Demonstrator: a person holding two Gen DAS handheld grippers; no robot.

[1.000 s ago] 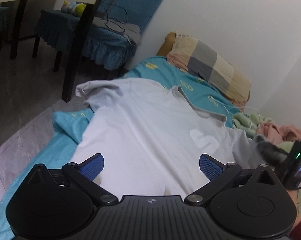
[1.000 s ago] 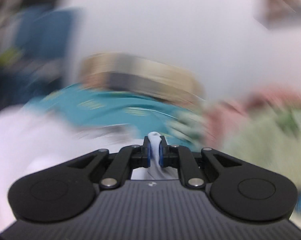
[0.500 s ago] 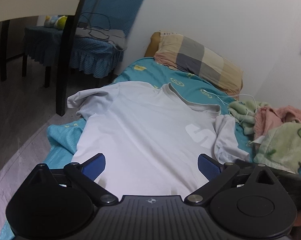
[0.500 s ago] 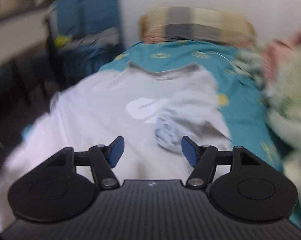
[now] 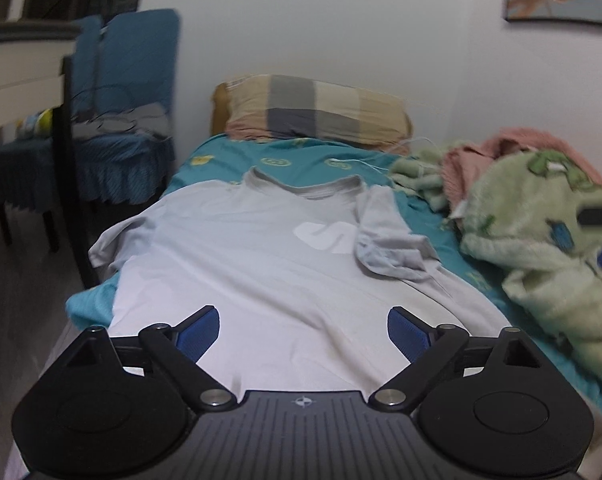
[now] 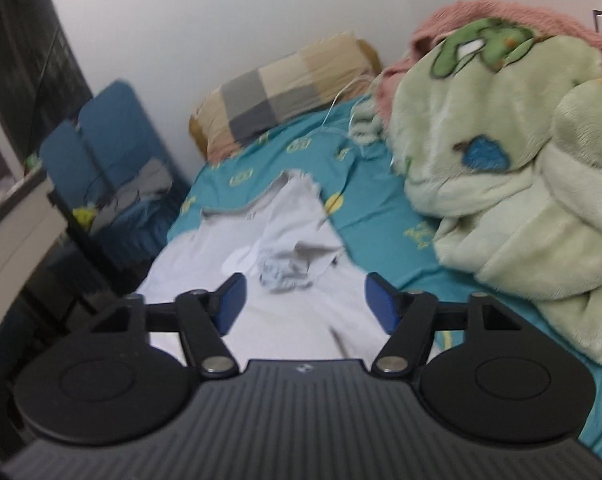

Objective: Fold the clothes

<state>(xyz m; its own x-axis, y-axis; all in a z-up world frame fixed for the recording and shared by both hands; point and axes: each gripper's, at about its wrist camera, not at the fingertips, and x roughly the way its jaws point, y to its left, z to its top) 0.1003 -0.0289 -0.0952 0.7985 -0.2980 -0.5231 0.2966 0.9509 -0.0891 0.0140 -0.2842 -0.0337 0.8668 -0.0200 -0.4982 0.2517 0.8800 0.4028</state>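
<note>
Your left gripper (image 5: 303, 334) has its blue pads spread wide and grips nothing, poised over the hem end of the pale grey T-shirt (image 5: 237, 264). Your right gripper (image 6: 304, 303) is just as wide apart and empty, above the shirt's right side. The shirt lies face up along the teal bedsheet (image 5: 301, 160), collar toward the far end. Its right sleeve (image 5: 385, 240) is folded inward across the chest and partly covers the white logo (image 5: 321, 236); the left sleeve (image 5: 109, 240) lies spread out near the bed's edge. To the right of the shirt a green fleece blanket (image 6: 501, 184) is heaped, with a pink one (image 6: 493, 12) behind it. Beyond the collar, a checked pillow (image 5: 313, 108) rests against the wall. A blue-covered chair (image 5: 129, 92) stands left of the bed.
</note>
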